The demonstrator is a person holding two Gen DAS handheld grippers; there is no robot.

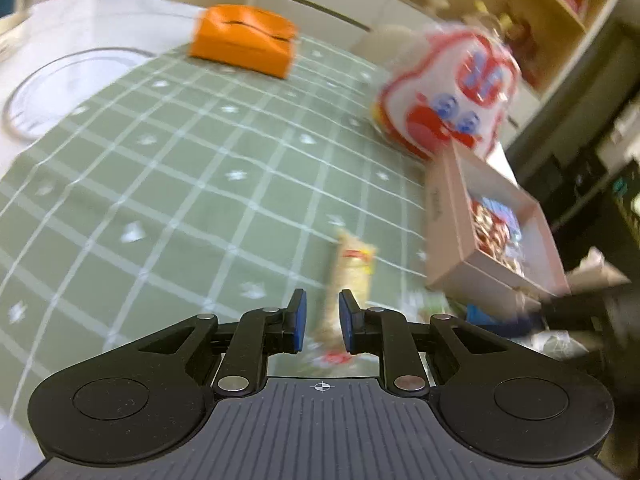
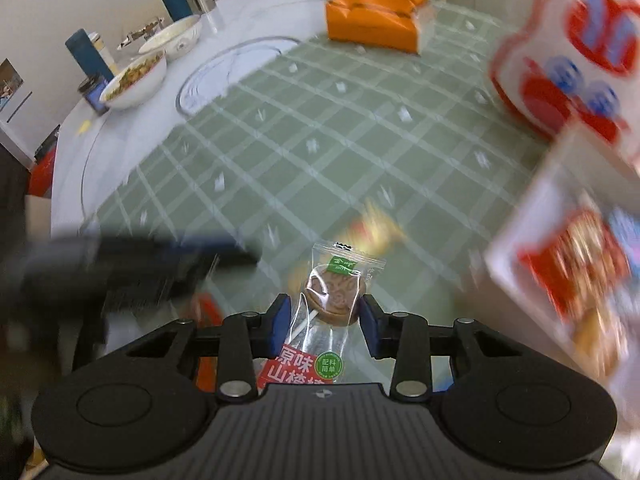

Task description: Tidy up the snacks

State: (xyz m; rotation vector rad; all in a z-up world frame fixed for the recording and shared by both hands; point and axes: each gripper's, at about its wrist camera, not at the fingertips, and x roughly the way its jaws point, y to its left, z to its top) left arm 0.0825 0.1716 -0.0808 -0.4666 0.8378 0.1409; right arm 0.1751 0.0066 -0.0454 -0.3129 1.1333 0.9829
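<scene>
My right gripper [image 2: 324,322] is shut on a brown hawthorn lollipop [image 2: 334,292] in a clear wrapper with a red label, held sharp above the blurred table. My left gripper [image 1: 323,320] hangs over the green checked cloth [image 1: 200,180]; its blue pads stand a narrow gap apart with nothing gripped. A blurred yellowish snack packet [image 1: 354,268] lies on the cloth just beyond them. A pink open box [image 1: 444,216] with red and blue snacks inside stands at the right. In the right wrist view the same box [image 2: 520,216] is blurred at the right edge.
A large red and white snack bag [image 1: 448,92] stands behind the box. An orange tissue pack [image 1: 244,40] lies at the far side, a round glass plate [image 1: 60,88] at the left. Bowls of food [image 2: 136,80] and blue bottles [image 2: 90,54] stand at the table's far left.
</scene>
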